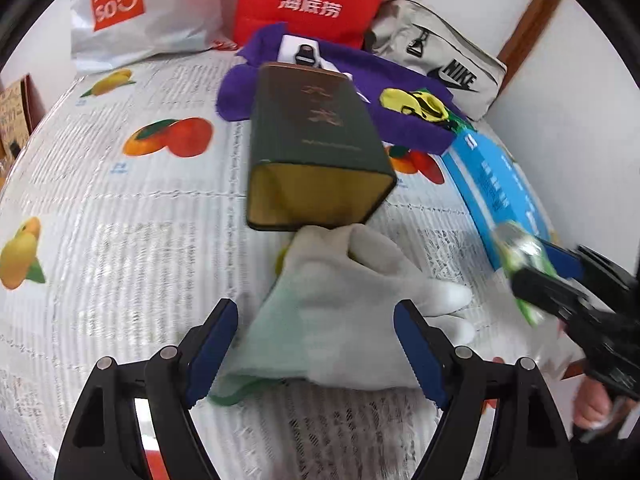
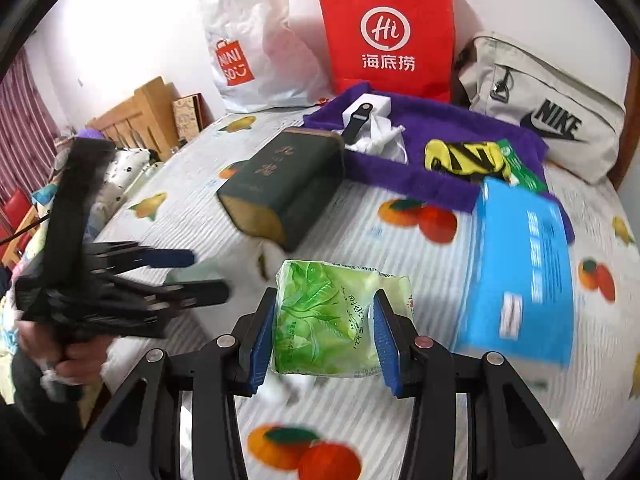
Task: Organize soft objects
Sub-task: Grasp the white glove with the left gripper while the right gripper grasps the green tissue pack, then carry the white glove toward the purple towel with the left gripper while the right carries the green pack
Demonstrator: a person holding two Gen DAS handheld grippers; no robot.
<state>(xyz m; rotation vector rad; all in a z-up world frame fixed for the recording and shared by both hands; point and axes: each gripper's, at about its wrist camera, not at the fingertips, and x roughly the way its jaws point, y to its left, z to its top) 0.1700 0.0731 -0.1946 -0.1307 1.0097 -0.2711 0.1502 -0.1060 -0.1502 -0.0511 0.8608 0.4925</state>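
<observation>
Right gripper [image 2: 324,334] pinches the light, squashy green tissue pack [image 2: 340,316] across its near sides; left gripper [image 1: 316,344] gapes over the limp white glove [image 1: 352,304].

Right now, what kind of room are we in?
Probably a bedroom: things lie on a fruit-print bedsheet, a wooden headboard stands at the far left, and a striped curtain hangs beyond it.

My left wrist camera looks steeply down along my jaws, close over the bed [image 1: 120,208], facing the far wall. My right wrist camera sits just as near, tilted down toward the same wall. Both views share the dark green tin [image 1: 316,140] [image 2: 284,184], red bag [image 1: 312,0] [image 2: 388,36] and purple towel [image 1: 400,80] [image 2: 440,120].
</observation>
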